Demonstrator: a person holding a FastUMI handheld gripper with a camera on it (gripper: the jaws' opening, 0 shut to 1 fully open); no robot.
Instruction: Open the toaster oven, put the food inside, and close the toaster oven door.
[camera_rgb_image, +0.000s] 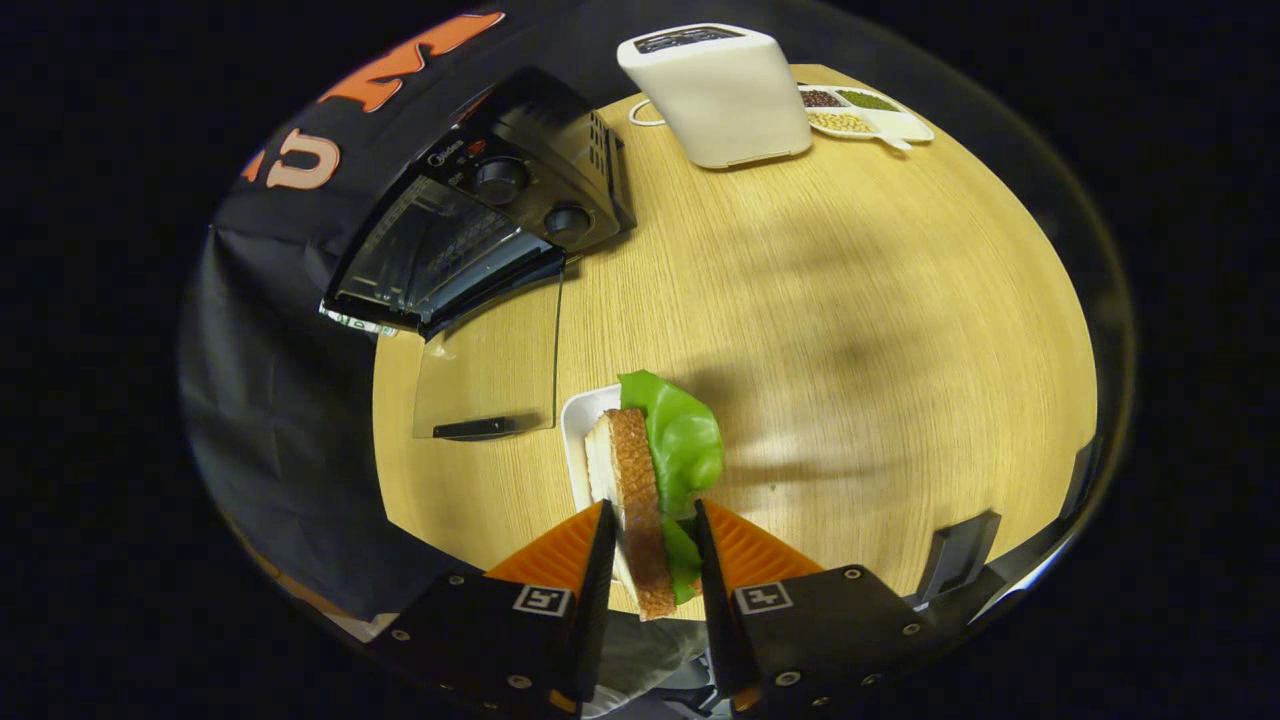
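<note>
Lighting: even, moderately bright over the wooden table (850, 300), falling off to dim toward the outer parts of the fisheye field. Broad soft-edged shadows lie on the table beyond the gripper (650, 520) and to its right; a darker patch sits just past the sandwich (655, 470) clamped between the fingers. Glare: pale reflections on the glass door (490, 370) of the toaster oven (490, 230), far ahead to the left; the wood grain reads through the glass. Strong barrel distortion: table edge bows into a curve. Focus sharp at the sandwich, softer on the white box (725, 95) and dish (870, 112) farthest ahead.
</note>
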